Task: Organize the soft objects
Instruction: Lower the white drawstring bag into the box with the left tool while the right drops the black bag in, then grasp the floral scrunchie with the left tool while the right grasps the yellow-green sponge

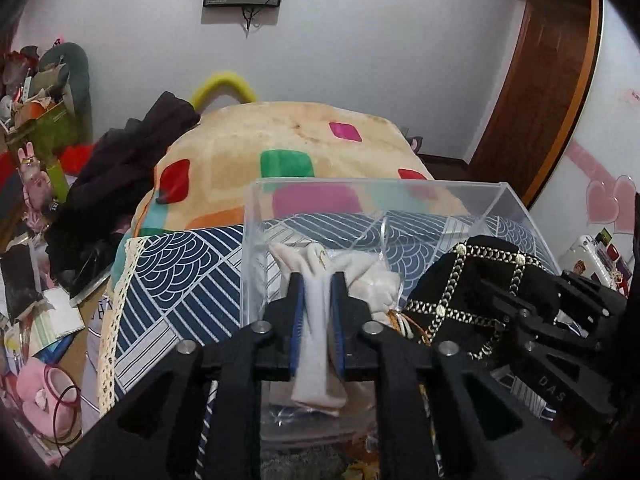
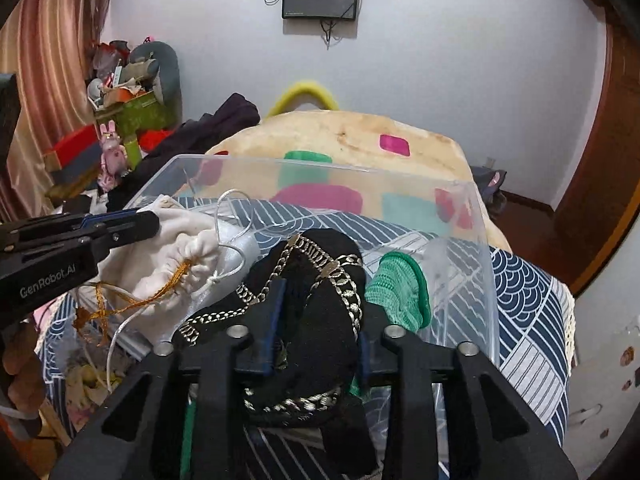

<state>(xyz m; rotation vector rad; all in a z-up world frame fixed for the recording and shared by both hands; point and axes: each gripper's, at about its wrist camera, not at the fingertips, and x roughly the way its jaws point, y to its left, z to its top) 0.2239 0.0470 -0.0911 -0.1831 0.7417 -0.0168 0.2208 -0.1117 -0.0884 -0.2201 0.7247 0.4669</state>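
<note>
A clear plastic box (image 1: 256, 216) stands on a blue patterned cloth; it also shows in the right wrist view (image 2: 486, 248). My left gripper (image 1: 318, 284) is shut on a white cloth pouch (image 1: 316, 344) over the box's near left side; it shows in the right wrist view (image 2: 156, 222) with the pouch (image 2: 176, 252). My right gripper (image 2: 320, 308) is shut on a black fabric piece with gold chain trim (image 2: 316, 280), seen in the left wrist view too (image 1: 472, 280). A green knitted item (image 2: 400, 292) lies in the box to the right.
A folded blanket with coloured patches (image 1: 280, 140) lies behind the box. Dark clothes (image 1: 120, 168) are heaped at the left. Clutter and toys (image 1: 36, 128) fill the far left. A wooden door (image 1: 540, 80) is at the right.
</note>
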